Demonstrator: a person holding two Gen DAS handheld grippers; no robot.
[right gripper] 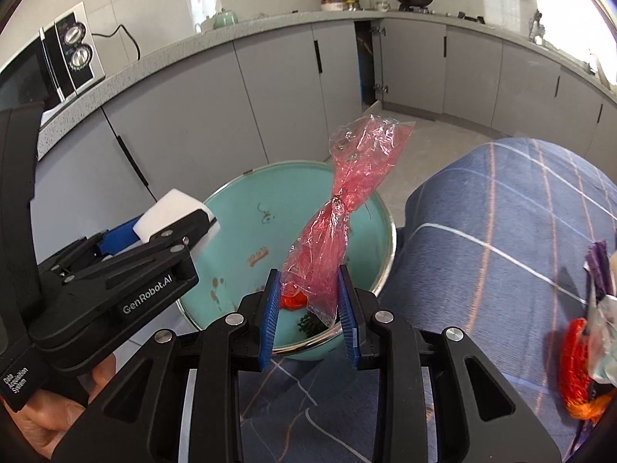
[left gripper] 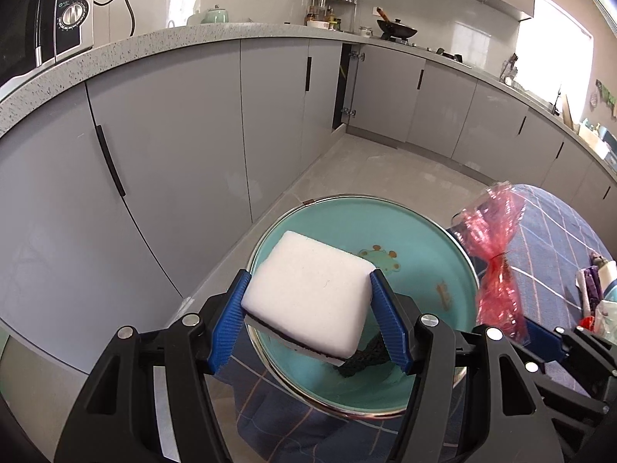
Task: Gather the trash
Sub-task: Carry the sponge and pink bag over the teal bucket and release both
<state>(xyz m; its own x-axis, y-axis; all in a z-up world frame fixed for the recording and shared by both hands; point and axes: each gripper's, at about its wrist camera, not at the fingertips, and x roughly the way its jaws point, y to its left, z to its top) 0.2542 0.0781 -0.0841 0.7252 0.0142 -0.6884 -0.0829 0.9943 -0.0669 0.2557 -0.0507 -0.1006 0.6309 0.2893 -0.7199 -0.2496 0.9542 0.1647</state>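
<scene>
My left gripper (left gripper: 308, 301) is shut on a white sponge block (left gripper: 308, 289) with a dark underside, held above a teal round basin (left gripper: 416, 231). The basin holds dark green netting (left gripper: 362, 359) and an orange scrap (right gripper: 293, 301). My right gripper (right gripper: 310, 305) is shut on a twisted red cellophane wrapper (right gripper: 339, 208), held upright over the basin's (right gripper: 239, 216) right side. The wrapper also shows in the left wrist view (left gripper: 497, 254), and the left gripper with the sponge (right gripper: 173, 212) shows at left in the right wrist view.
The basin sits at the edge of a table with a blue checked cloth (right gripper: 501, 231). More wrappers, orange and purple (right gripper: 582, 366), lie on the cloth at right. Grey kitchen cabinets (left gripper: 173, 135), a counter with a microwave (left gripper: 65, 11) and the floor lie beyond.
</scene>
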